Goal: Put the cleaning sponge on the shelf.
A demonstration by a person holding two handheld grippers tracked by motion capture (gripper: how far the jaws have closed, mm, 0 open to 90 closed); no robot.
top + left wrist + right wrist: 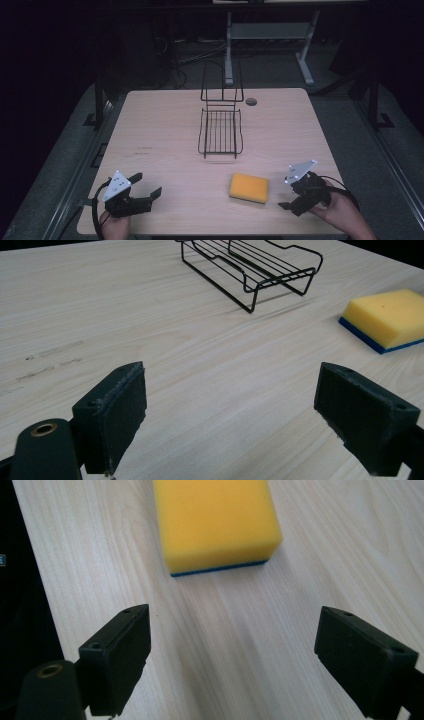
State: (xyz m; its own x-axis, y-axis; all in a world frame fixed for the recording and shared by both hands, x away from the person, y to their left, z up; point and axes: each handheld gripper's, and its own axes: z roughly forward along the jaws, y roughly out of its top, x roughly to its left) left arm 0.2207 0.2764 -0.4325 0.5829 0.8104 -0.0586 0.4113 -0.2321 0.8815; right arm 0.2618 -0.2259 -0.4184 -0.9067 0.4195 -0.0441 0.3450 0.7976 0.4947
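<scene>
Right jaws: spread wide, nothing between the pads; bare wood shows in the gap in the right gripper view.
Right gripper (pixel 289 195): held in the person's right hand (pixel 336 209) at the near right corner of the table, jaws pointing left toward the sponge, grey three-cornered plate on top.
Left jaws: spread wide as well, nothing between them; in the left gripper view the pads (pixel 119 415) frame bare tabletop.
Left gripper (pixel 149 184): held in the left hand (pixel 114 225) at the near left edge, jaws pointing right and slightly away from the person; cable loops off its near side.
Sponge (pixel 249 188): yellow block with a thin blue layer underneath, lying flat on the table, near right of centre. Just beside the right gripper's jaws, apart from them; well apart from the left gripper. In the right gripper view the sponge (pixel 216 522) lies straight ahead of the gap, blue edge facing the jaws. In the left gripper view the sponge (pixel 388 317) lies ahead, off to the right.
Wire rack (pixel 220 131): black, with an upright back frame at its far end, on the table beyond the sponge, near the table's centre; holds nothing.
Table (pixel 165 130): light wood; small round hole near the far edge, right of the rack.
</scene>
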